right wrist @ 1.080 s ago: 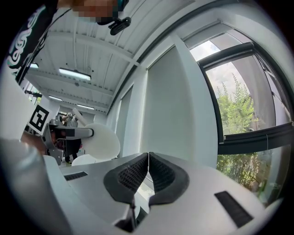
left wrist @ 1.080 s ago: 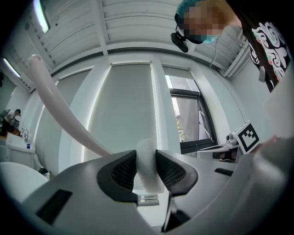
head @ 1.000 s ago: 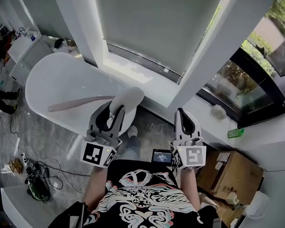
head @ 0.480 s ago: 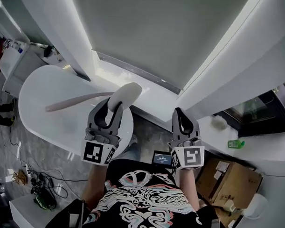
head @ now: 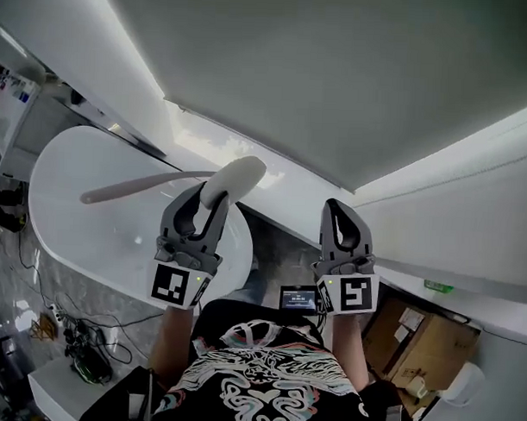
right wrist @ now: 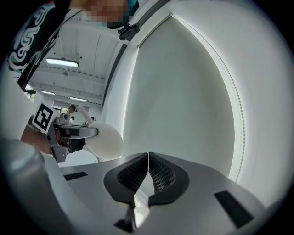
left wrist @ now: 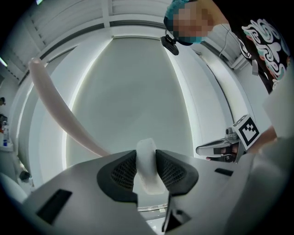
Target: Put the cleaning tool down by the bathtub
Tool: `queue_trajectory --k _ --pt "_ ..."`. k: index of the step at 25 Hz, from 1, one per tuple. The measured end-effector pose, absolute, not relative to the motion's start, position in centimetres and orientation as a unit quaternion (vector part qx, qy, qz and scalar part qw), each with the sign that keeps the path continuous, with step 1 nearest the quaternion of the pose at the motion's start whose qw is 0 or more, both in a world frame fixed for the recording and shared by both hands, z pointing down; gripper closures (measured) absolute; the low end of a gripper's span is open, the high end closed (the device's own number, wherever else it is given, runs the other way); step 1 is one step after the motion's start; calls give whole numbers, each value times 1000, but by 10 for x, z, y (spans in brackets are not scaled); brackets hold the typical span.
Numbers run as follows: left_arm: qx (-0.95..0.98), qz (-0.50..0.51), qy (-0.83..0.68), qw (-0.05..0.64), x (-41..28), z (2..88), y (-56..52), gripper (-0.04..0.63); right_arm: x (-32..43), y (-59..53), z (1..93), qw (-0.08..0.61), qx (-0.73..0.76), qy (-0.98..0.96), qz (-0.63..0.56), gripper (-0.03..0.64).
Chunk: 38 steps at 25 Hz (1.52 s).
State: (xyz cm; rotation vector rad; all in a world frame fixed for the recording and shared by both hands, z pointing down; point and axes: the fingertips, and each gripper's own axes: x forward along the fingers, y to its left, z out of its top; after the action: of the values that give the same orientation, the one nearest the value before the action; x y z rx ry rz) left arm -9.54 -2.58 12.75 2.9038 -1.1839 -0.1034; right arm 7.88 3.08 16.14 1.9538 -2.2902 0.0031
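Scene: looking steeply down from the head view at a white bathtub (head: 99, 234), with a drawn window blind (head: 337, 70) ahead.
Cleaning tool: a long-handled scrubber (head: 237, 173) with a white oval head. It is off the ground, and its pale handle reaches out to the left above the tub.
Left gripper: the left gripper (left wrist: 146, 167) has both pads pressed on the white head, gripping it from either side.
Right gripper: the right gripper (right wrist: 148, 167) has its jaws together with nothing between them, and is level with the left.
Progress: the tool has not been set down yet, so this looks like the carry to the tub.
Doing it well: lower the tool to the grey floor (head: 279, 245) beside the tub's outer wall. Swing the handle clear of the rim and lay it flat so it cannot tip. Open the jaws only once the floor is bearing the tool.
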Motion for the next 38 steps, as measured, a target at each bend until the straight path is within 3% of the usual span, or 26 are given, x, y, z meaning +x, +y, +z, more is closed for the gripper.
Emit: queue_trajectory --k 19,38 --pt "926 12 -378 3 -73 167 -115 465 107 -64 180 86 629 -772 20 589" --pt "919 74 -373 106 -61 314 -137 465 105 -82 297 111 626 -769 60 589"
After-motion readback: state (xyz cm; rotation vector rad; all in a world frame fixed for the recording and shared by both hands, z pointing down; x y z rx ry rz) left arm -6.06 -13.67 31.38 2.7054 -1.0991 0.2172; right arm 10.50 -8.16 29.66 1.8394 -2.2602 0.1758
